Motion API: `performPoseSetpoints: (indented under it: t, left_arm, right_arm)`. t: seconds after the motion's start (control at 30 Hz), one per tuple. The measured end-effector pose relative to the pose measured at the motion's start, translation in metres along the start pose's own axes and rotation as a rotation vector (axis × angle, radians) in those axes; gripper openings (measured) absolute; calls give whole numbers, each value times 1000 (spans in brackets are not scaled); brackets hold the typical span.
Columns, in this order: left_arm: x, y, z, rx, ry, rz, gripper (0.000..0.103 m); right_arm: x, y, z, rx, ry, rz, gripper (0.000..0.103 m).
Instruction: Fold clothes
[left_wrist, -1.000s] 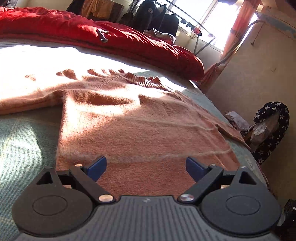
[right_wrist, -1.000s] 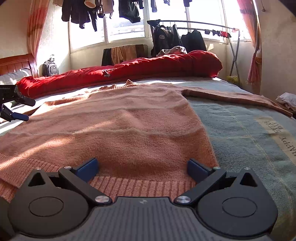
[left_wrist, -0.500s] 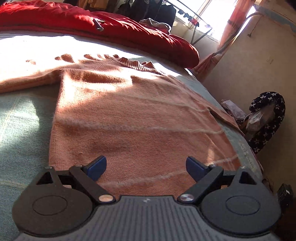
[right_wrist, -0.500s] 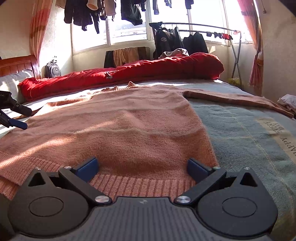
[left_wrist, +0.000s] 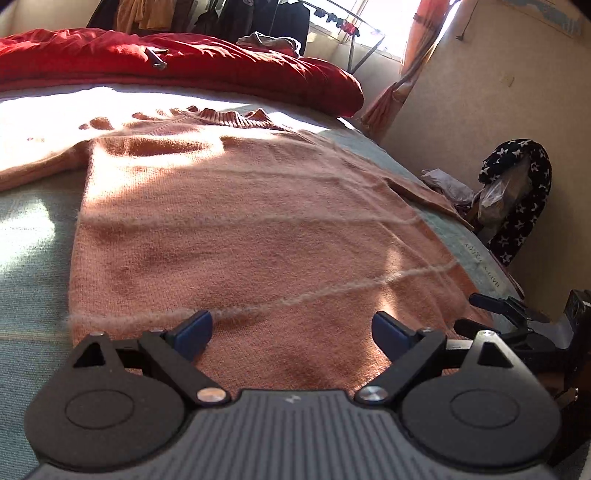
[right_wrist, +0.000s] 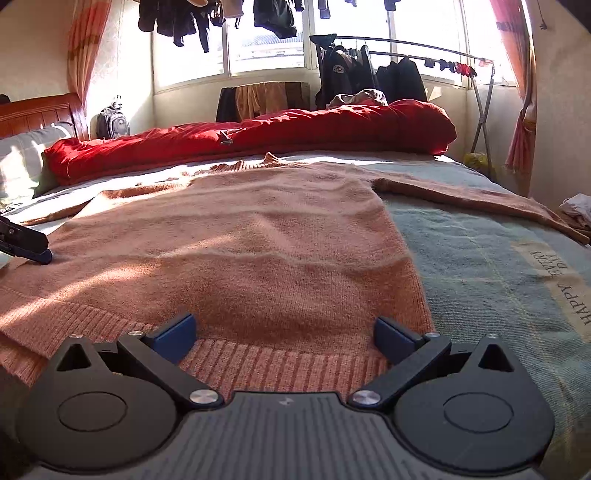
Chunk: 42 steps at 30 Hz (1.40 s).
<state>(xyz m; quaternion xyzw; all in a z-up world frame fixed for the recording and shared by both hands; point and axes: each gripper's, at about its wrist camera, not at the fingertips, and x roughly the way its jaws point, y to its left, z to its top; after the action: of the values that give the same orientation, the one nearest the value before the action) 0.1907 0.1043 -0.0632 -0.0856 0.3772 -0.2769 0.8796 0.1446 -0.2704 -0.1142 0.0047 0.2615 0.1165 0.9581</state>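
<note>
Left gripper jaws spread wide, holding nothing, low over the hem end of the sweater toward its left side. Against the frame a second back, the left view now takes in more of the knit body: the collar sits higher in view and the left side seam runs its whole length, so this gripper has drawn back toward the near edge of the bed and sits close to the hem. In the half-second frame the right gripper was absent from this view; now it shows at the right margin, so the two have closed on each other along the hem. Sweater lies flat, face up, spread across the bed, collar toward the red quilt at the far edge, left sleeve out toward the left edge, right sleeve out toward the right edge. No fold visible in it. Right gripper jaws also wide apart, empty, over the ribbed hem near the right hem corner; its view has changed little, only a slight creep forward. Judgement: both grippers stand at the hem ends, which fits lining up for a grip there; also fits having just smoothed and let go. Pictures do not settle which.
</note>
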Motion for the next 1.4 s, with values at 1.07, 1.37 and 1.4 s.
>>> performPoseSetpoints:
  t: [1.07,1.37,1.4]
  left_arm:
    - [34,-34,76,-255,50,194,93]
    - [68,-21,43,-308,155,298,94]
    - [67,-21,41,-293,149,288,94]
  right_arm:
    - [128,-74,134,296,247,263,103]
    - [189,-89,178,323,153,318,103]
    - [199,-91,182,333,153,314,103]
